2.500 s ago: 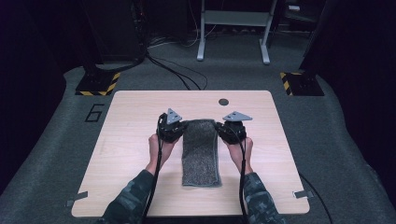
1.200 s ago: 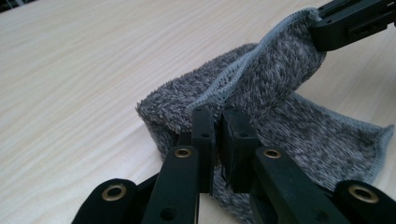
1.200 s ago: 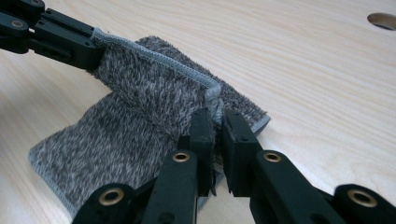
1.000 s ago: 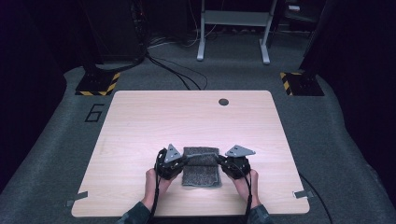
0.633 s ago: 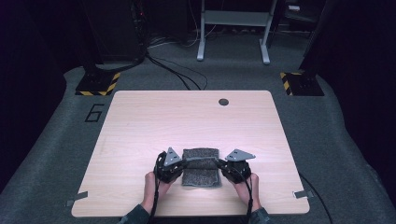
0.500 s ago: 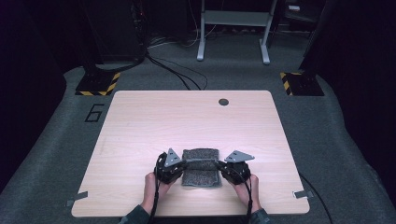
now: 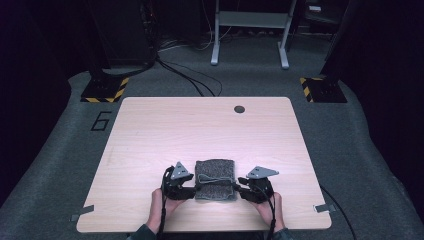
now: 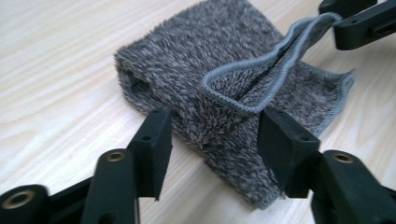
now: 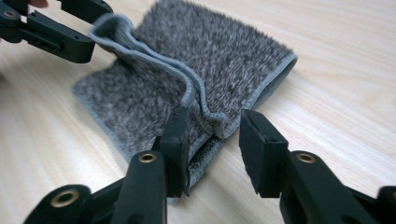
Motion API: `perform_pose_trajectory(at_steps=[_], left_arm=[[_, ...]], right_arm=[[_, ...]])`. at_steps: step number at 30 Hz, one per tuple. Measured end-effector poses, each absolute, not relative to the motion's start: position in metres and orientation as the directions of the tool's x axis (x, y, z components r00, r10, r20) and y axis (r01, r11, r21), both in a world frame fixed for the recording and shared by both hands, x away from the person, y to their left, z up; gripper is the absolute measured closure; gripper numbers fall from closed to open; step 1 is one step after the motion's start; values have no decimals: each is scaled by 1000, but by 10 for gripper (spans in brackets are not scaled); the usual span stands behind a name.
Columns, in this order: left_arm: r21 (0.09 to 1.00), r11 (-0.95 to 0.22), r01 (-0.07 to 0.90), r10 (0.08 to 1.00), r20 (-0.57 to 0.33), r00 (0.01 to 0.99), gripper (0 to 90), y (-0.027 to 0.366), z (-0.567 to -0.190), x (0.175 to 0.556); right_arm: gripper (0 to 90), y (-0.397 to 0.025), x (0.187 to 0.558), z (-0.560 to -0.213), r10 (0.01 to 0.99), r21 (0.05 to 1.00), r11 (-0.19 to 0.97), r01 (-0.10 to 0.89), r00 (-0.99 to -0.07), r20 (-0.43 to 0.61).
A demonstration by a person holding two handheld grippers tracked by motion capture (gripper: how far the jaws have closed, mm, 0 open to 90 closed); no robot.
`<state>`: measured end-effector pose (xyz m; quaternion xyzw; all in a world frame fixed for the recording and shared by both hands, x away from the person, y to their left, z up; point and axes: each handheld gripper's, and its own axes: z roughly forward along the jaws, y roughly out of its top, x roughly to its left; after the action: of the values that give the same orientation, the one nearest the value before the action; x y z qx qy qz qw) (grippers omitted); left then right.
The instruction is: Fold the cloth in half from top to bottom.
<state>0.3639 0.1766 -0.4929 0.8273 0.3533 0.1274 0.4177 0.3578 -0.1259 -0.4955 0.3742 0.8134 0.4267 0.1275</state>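
A grey fuzzy towel [image 7: 215, 179] lies folded on the wooden table [image 7: 200, 130] near its front edge. My left gripper [image 7: 192, 189] is at the towel's left side and my right gripper [image 7: 239, 190] at its right side. In the left gripper view the towel [image 8: 210, 70] has its near corner between the parted jaws of my left gripper [image 8: 212, 135], which is open. The right gripper [image 8: 359, 23] touches the raised hem farther off. In the right gripper view my right gripper [image 9: 212, 133] stands open around the hemmed corner of the towel [image 9: 219, 51]. The left gripper [image 9: 51, 28] is at the hem's other end.
A small dark round hole [image 7: 239, 109] sits near the table's far edge. The table's front edge [image 7: 200, 231] runs just below the person's hands. Cables and metal stand legs [image 7: 250, 35] stand on the dark carpet behind the table.
Both grippers came toward the front edge with the towel's far end, so the long strip is now folded to half its length. In the last half second they barely moved.
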Motion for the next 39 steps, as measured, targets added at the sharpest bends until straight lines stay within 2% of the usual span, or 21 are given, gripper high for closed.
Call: perform_pose_trajectory(at_steps=[6,8,12,15,20,27,36,39], left_arm=[[803,-362,473,716,-85,693,365,190,-479,371],[803,-361,474,730,-73,680,348,189,-477,376],[758,-407,509,739,-54,672,299,179,-485,389],[722,-448,528,731,-45,681,268,173,-494,390],[688,-485,540,725,-29,688,229,173,-505,380],[656,-528,538,721,12,693,215,173,-514,374],[685,-498,531,734,7,679,217,176,-519,369],[684,-500,531,735,12,678,182,177,-518,370]], right_arm=[[556,-135,358,-484,731,811,294,506,-665,150],[509,-132,362,-482,743,810,293,507,-655,141],[453,-119,374,-486,758,782,318,536,-639,130],[356,-110,379,-497,780,736,339,586,-613,128],[315,-108,373,-513,795,694,355,626,-593,129],[255,-107,366,-518,798,690,390,610,-597,77],[213,-106,363,-521,802,697,410,589,-596,32],[185,-107,364,-521,801,696,411,589,-598,33]])
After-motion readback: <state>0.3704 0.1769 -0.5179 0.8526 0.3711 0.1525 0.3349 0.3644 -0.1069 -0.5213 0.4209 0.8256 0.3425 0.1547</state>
